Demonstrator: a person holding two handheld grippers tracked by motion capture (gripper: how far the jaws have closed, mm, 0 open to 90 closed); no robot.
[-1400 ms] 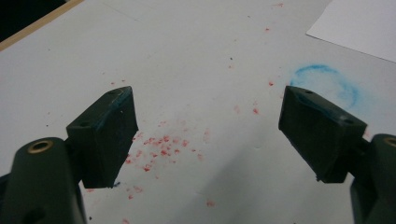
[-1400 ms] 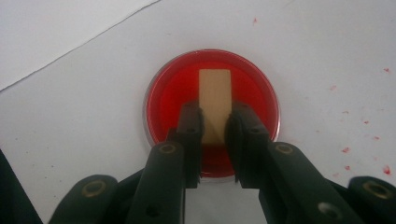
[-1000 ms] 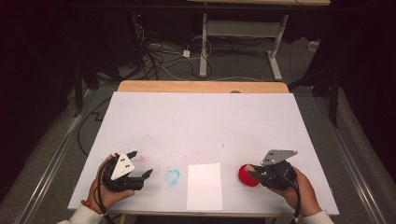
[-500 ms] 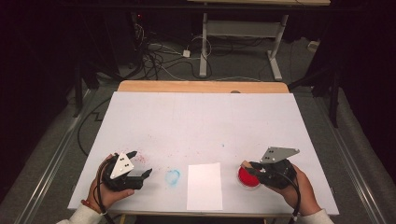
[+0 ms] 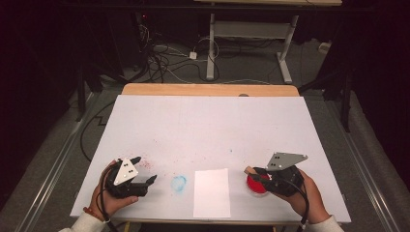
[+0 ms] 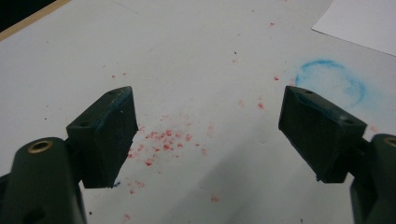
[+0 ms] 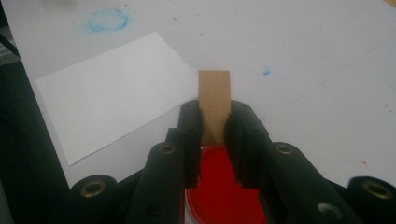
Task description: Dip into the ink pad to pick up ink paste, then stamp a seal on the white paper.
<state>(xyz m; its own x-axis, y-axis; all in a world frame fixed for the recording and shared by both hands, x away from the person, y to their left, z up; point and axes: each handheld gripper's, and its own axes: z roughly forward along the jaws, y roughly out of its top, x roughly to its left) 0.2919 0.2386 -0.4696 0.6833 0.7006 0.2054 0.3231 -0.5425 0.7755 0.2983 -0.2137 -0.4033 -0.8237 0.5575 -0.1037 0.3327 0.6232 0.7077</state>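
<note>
Brown wooden stamp block pinched in right gripper above round red ink pad.
Risk: tilted lift drips red onto white paper sheet just left; left gripper gapes wide, empty.

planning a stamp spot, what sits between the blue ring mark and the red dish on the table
In the high view, a white sheet of paper lies flat between the blue ring mark and the red dish, apart from both.
</note>
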